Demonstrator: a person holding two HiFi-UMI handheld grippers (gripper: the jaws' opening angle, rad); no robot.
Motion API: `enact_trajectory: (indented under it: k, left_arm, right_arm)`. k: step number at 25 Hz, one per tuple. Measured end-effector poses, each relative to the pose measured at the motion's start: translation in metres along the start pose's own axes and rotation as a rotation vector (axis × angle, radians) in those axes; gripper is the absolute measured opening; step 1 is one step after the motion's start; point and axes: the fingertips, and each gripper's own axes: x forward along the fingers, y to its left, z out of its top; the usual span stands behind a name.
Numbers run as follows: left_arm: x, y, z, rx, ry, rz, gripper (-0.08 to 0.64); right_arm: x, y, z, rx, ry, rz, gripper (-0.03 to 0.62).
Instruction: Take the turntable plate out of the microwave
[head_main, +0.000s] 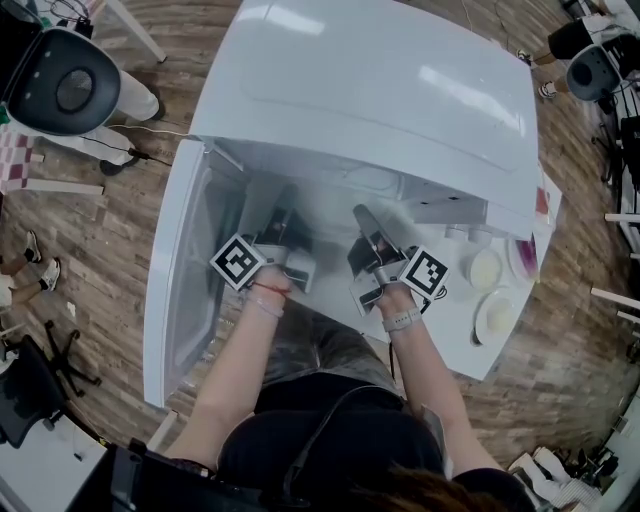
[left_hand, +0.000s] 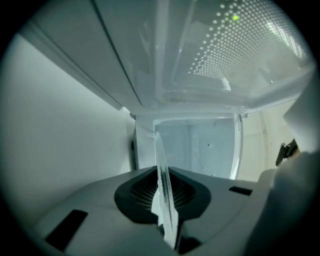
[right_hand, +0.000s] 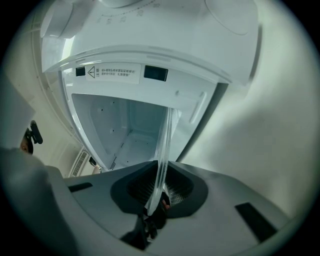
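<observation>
The white microwave (head_main: 380, 90) stands with its door (head_main: 185, 280) swung open to the left. In the head view, both grippers reach into the mouth of its cavity: my left gripper (head_main: 285, 218) on the left side, my right gripper (head_main: 365, 228) on the right. The clear glass turntable plate (left_hand: 162, 170) shows edge-on in the left gripper view, clamped between the pads of my left gripper (left_hand: 164, 202). In the right gripper view the plate's rim (right_hand: 162, 155) runs edge-on into my right gripper (right_hand: 157, 195), which is shut on it. Behind it lies the cavity (right_hand: 120, 130).
The microwave sits on a white table (head_main: 450, 335). Two small round dishes (head_main: 487, 268) (head_main: 495, 315) lie on the table to the right of my right hand. An office chair (head_main: 60, 80) stands on the wooden floor at the far left.
</observation>
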Motion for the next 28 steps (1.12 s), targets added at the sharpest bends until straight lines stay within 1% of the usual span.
enact_trajectory:
  k: [7,21,28]
  left_arm:
    - [-0.008,-0.004,-0.001,-0.001,-0.028,-0.003,0.038]
    - [-0.039,-0.012,-0.012,-0.011,-0.062,-0.027,0.037]
    - [-0.056,-0.012,-0.019,-0.014,-0.072,-0.026,0.037]
  right_arm:
    - [-0.003,0.005,-0.003,-0.028,0.019,0.024,0.054]
    - [-0.026,0.010,-0.022,-0.029,0.049,0.049,0.055]
    - [-0.039,0.009,-0.034,-0.024,0.061,0.051,0.057]
